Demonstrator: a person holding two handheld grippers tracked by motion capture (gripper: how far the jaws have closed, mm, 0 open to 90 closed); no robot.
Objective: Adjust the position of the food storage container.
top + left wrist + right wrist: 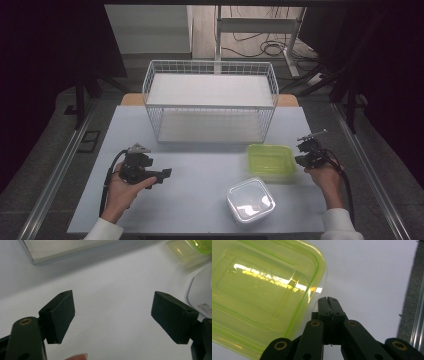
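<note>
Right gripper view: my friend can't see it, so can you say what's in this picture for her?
The right gripper has its two black jaws shut together with nothing between them, just beside the corner of a see-through green container. Both are over a pale table, and a grey floor strip runs down the right edge.

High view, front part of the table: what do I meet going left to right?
Left gripper → clear lidded container → green container → right gripper.
</note>
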